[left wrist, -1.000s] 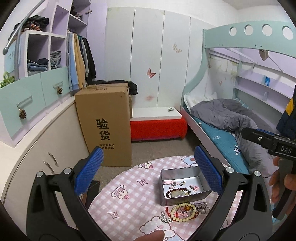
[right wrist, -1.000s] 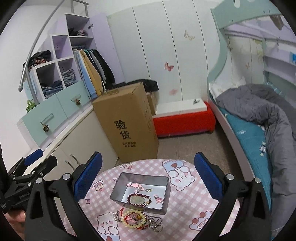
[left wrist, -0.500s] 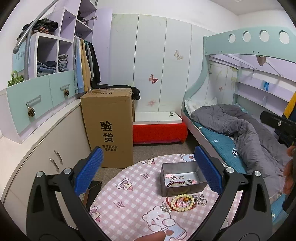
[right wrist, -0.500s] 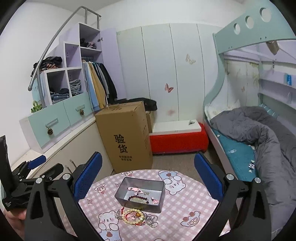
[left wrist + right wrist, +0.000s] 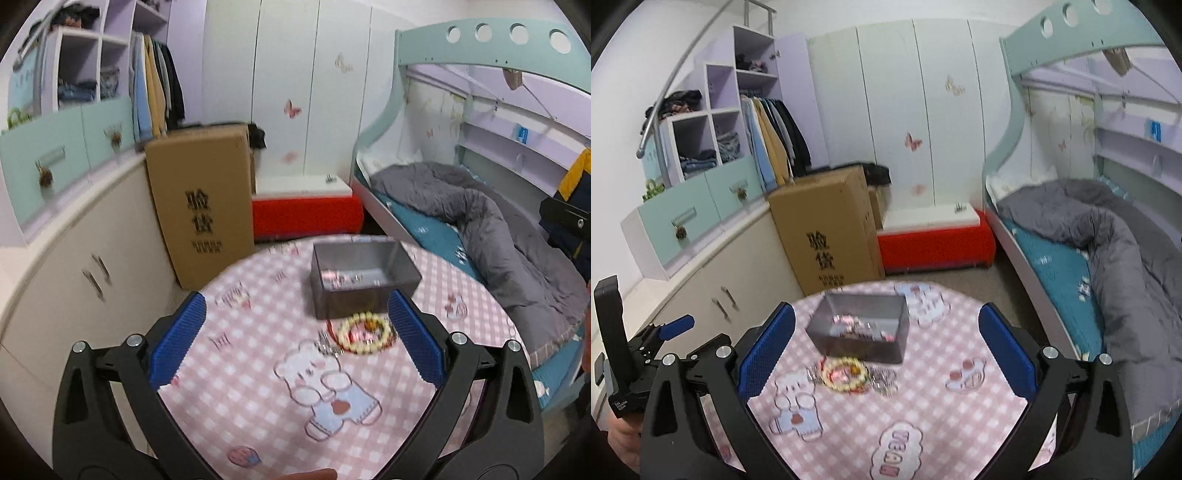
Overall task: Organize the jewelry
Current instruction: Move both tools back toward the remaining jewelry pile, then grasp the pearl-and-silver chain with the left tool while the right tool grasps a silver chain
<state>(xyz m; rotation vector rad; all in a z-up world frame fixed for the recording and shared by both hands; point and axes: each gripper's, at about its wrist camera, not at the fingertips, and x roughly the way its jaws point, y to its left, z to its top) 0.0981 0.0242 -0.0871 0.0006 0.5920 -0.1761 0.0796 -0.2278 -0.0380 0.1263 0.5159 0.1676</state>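
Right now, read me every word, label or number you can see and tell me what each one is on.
"验货": large black print on the cardboard box.
Smaller print line beneath it on the box: too blurred to read.
Pink letters on a cloud shape on the tablecloth: upside down, unclear.
Blue sign on the bunk shelf: too small.

Tin (image 5: 364, 284) on table (image 5: 258, 387); bracelets (image 5: 364, 332) just before tin; carton (image 5: 201, 206) behind table.

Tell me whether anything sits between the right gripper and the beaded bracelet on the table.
Nothing visible does. The right gripper is open, and only bare checked tablecloth lies before the beaded bracelet. The metal box sits behind it.
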